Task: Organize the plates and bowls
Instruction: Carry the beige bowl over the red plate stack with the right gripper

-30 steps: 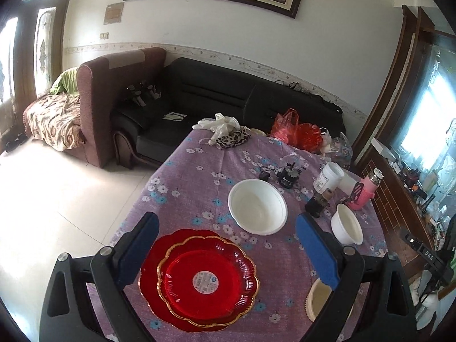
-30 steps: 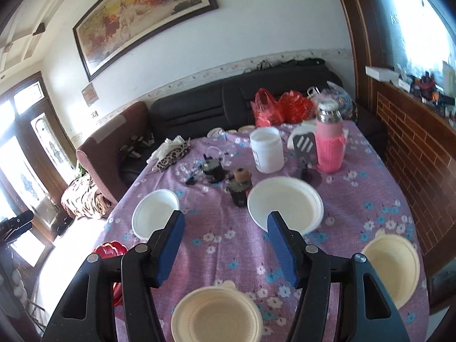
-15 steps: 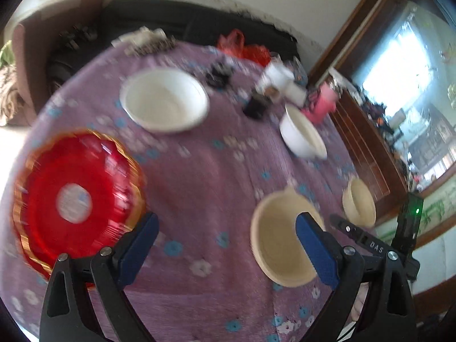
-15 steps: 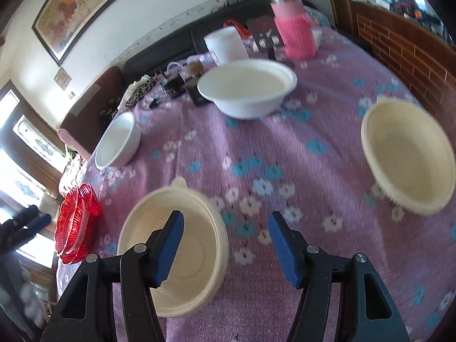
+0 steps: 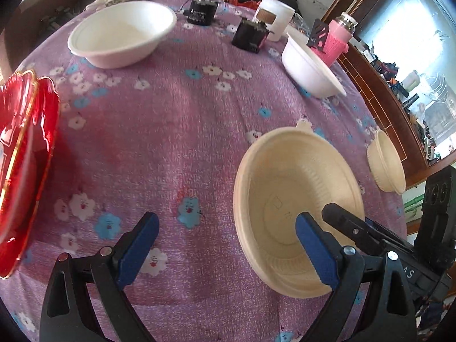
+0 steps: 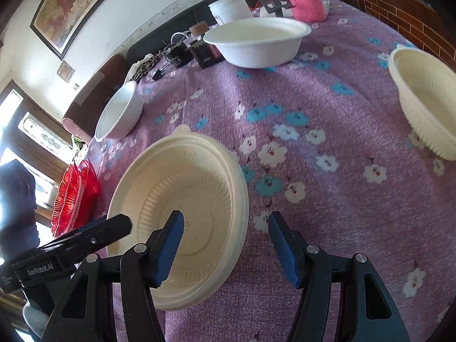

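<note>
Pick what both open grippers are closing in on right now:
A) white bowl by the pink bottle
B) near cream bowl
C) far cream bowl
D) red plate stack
B: the near cream bowl sits at the right gripper, and the left gripper flanks its rim.

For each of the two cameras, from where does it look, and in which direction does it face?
Left wrist: sits on the left claw, low above the purple tablecloth, facing across the table; its blue fingers are open, and the right claw enters at right.
Right wrist: sits on the right claw, facing the same table toward the wall painting; fingers open, and the left claw enters at left.
Shared: the near cream bowl, both white bowls, the red plates.
</note>
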The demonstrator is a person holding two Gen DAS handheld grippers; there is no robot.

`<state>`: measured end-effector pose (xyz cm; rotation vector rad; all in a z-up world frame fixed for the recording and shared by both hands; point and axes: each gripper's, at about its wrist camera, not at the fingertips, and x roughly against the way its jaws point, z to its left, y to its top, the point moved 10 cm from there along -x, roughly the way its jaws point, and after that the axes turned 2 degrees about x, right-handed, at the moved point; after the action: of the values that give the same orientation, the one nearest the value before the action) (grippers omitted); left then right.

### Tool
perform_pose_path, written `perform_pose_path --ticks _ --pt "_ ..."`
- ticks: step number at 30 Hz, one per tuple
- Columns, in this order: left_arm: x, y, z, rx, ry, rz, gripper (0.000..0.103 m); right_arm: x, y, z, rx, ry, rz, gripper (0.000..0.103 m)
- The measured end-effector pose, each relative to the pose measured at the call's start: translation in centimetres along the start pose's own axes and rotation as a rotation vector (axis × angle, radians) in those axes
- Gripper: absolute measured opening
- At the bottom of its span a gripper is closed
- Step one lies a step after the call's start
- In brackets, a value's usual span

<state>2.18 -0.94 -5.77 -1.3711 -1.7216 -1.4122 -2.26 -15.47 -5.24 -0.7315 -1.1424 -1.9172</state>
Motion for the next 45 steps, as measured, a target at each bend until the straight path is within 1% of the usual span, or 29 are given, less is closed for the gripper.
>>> perform_pose_path --ticks 3,5,6,7,9,10,11,12,13,14,15,17,21,25,30,33,36,38,40,43,45 --pt "-0.5 0.0 -0.4 0.004 -0.006 0.007 0.096 -0.1 0.1 0.0 0.005 -0.009 -0.008 0.065" --pt "-0.9 -0.1 -0.9 0.004 -0.016 0.011 0.096 -0.1 0.1 0.1 0.009 -0.016 -0.006 0.057" --pt "-1.0 -0.2 -1.3 0.000 -0.024 0.013 0.096 -0.2 0.2 0.1 0.010 -0.015 0.000 0.049" --pt "-1.1 -0.3 -1.6 -0.004 -0.028 0.014 0.096 -0.4 0.1 0.2 0.011 -0.015 0.007 0.038" --pt "-1.2 -0.5 -2.2 -0.019 -0.035 0.016 0.094 -0.7 -0.1 0.4 0.023 -0.017 0.022 0.023" --pt "-1.2 -0.7 -2.4 -0.024 -0.039 0.017 0.092 -0.8 -0.2 0.5 0.028 -0.018 0.022 0.021" --pt "-1.3 -0.8 -2.6 -0.030 -0.044 0.021 0.084 -0.8 -0.3 0.7 0.035 -0.020 0.021 0.021" --pt "-1.3 -1.0 -2.9 -0.035 -0.054 0.030 0.075 -0.8 -0.4 1.0 0.048 -0.021 0.022 0.019" --pt "-1.3 -1.2 -3.1 -0.039 -0.062 0.038 0.070 -0.8 -0.5 1.2 0.055 -0.016 0.021 0.017" --pt "-1.2 -1.3 -3.1 -0.039 -0.069 0.040 0.066 -0.7 -0.6 1.5 0.058 -0.010 0.020 0.016" --pt "-0.9 -1.3 -3.0 -0.036 -0.063 0.031 0.066 -0.5 -0.5 1.8 0.069 -0.014 0.009 0.016" --pt "-0.1 -1.2 -2.8 -0.020 -0.079 0.011 0.066 -0.1 -0.4 2.3 0.084 -0.010 -0.003 0.016" --pt "2.6 -0.8 -1.9 0.024 -0.103 -0.049 0.066 0.9 0.1 4.4 0.118 0.016 -0.025 0.016" --pt "6.0 0.3 -0.3 0.073 -0.101 -0.133 0.066 1.8 1.2 8.2 0.171 0.051 -0.052 0.016" --pt "11.3 1.8 4.1 0.170 -0.074 -0.261 0.066 1.9 2.4 14.8 0.281 0.101 -0.071 0.016" --pt "13.9 2.5 7.0 0.226 -0.054 -0.328 0.066 1.4 2.7 19.5 0.356 0.134 -0.078 0.017" --pt "16.0 2.9 10.2 0.286 -0.039 -0.384 0.066 0.6 2.6 23.0 0.414 0.152 -0.083 0.017" --pt "16.6 3.0 12.2 0.320 -0.023 -0.404 0.066 -0.5 2.6 25.6 0.448 0.165 -0.072 0.017" --pt "16.9 3.1 14.5 0.366 -0.012 -0.422 0.066 -1.7 2.5 27.3 0.462 0.182 -0.049 0.017" --pt "16.6 3.3 16.8 0.416 -0.007 -0.426 0.066 -3.6 2.3 29.0 0.456 0.202 -0.008 0.017" --pt "16.3 3.3 18.2 0.442 -0.004 -0.420 0.066 -4.9 2.1 29.8 0.453 0.201 0.013 0.017"
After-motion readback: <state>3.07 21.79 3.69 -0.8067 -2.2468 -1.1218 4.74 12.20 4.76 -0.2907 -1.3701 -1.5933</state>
